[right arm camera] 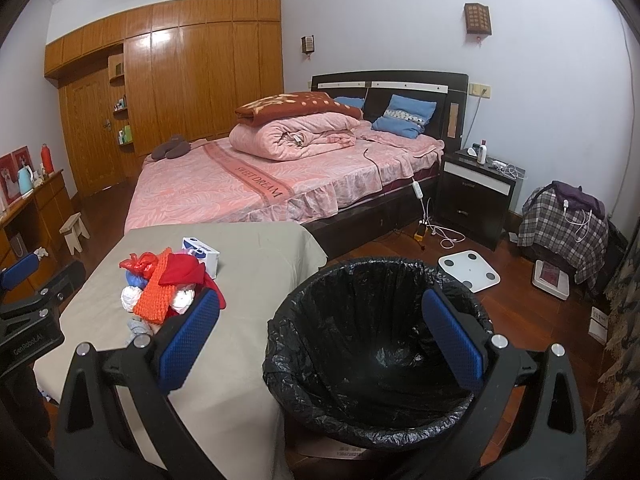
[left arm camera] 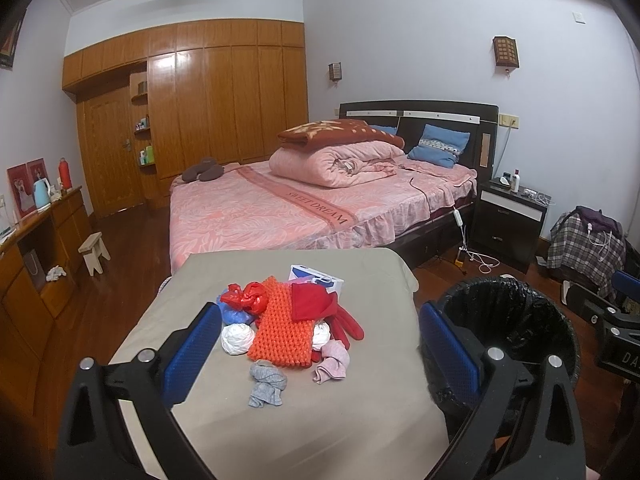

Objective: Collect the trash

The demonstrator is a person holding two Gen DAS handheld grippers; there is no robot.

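Note:
A pile lies on the beige-covered table [left arm camera: 280, 412]: a red plastic bag [left arm camera: 245, 297], a blue bag [left arm camera: 234, 314], two white balled bags [left arm camera: 237, 338], an orange knitted cloth [left arm camera: 282, 326], red gloves [left arm camera: 344, 326], a pink sock [left arm camera: 331, 362] and a grey sock [left arm camera: 267, 383]. My left gripper [left arm camera: 320, 354] hovers open above the pile, nothing between its fingers. A bin lined with a black bag [right arm camera: 376, 344] stands right of the table. My right gripper [right arm camera: 320, 336] is open over the bin's near rim, holding nothing. In the right wrist view the pile [right arm camera: 160, 288] sits left of it.
A white and blue box [left arm camera: 318, 276] sits behind the pile. A bed [left arm camera: 304, 204] with pink covers stands beyond the table, a dark nightstand [left arm camera: 510, 222] to its right. A white scale [right arm camera: 469, 266] lies on the wooden floor. A small stool [left arm camera: 94, 252] stands at left.

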